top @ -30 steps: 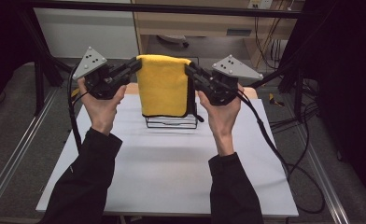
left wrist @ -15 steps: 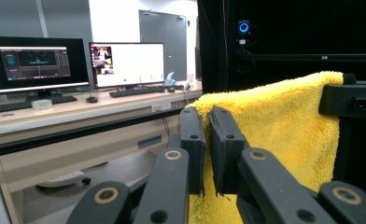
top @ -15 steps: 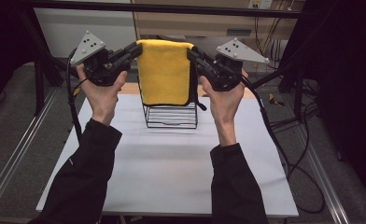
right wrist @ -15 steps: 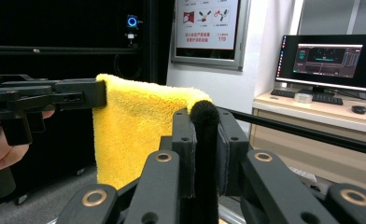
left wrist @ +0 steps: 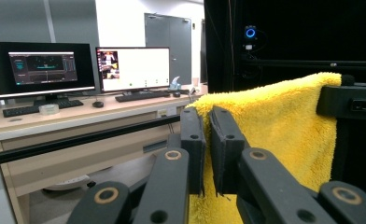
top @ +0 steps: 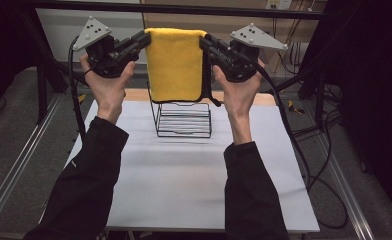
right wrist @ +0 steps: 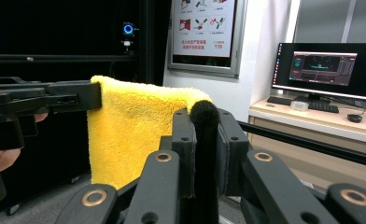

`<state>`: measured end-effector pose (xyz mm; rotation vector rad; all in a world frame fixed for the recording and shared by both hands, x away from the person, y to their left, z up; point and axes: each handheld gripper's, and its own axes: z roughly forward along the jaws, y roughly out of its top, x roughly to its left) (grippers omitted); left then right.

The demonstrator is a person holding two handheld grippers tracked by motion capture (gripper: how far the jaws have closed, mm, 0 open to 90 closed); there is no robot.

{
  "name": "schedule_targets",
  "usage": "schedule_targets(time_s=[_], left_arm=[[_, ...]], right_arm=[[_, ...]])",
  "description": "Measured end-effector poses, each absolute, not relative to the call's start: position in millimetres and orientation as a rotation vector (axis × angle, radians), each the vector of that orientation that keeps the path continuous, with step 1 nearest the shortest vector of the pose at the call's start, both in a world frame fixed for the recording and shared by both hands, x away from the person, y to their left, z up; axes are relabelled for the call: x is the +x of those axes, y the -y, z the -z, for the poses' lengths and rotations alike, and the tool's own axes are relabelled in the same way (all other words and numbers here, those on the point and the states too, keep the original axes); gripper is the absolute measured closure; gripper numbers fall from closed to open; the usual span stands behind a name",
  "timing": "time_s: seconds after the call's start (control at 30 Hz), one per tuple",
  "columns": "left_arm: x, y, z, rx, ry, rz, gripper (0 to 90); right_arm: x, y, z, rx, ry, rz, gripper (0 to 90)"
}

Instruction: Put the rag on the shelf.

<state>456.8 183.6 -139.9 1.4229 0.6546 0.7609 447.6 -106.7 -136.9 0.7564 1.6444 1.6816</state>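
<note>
A yellow towel (top: 176, 62) with a black backing hangs folded between both grippers, held up above a black wire rack (top: 183, 119) on the white table (top: 194, 175). My left gripper (top: 146, 40) is shut on the towel's upper left corner. My right gripper (top: 204, 41) is shut on its upper right corner. In the left gripper view the jaws pinch the yellow towel (left wrist: 270, 121) at its edge, and the other gripper (left wrist: 351, 100) shows at the far corner. In the right gripper view the jaws clamp the black side of the towel (right wrist: 125, 126).
The wire rack stands at the table's far middle, under the towel's lower edge. A dark frame bar (top: 184, 9) runs across the back. Cables (top: 294, 140) trail off the table's right side. Desks with monitors (left wrist: 45, 70) stand beyond.
Both hands have risen together, lifting the towel higher so more of the wire rack shows beneath it. The grips are unchanged.
</note>
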Motion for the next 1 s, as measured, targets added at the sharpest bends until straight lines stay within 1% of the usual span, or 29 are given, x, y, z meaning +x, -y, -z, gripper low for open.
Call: schedule_targets(time_s=[0.63,1.0], left_arm=[[473.7,-184.2,119.6,1.398,-0.668,-0.771,84.4],[485.2,-184.6,107.6,1.388,-0.673,-0.804,84.4]], right_arm=[[467.8,103.0,119.2,0.752,-1.617,-1.694,80.4],[484.6,99.0,107.3,0.747,-1.599,-1.691,80.4]])
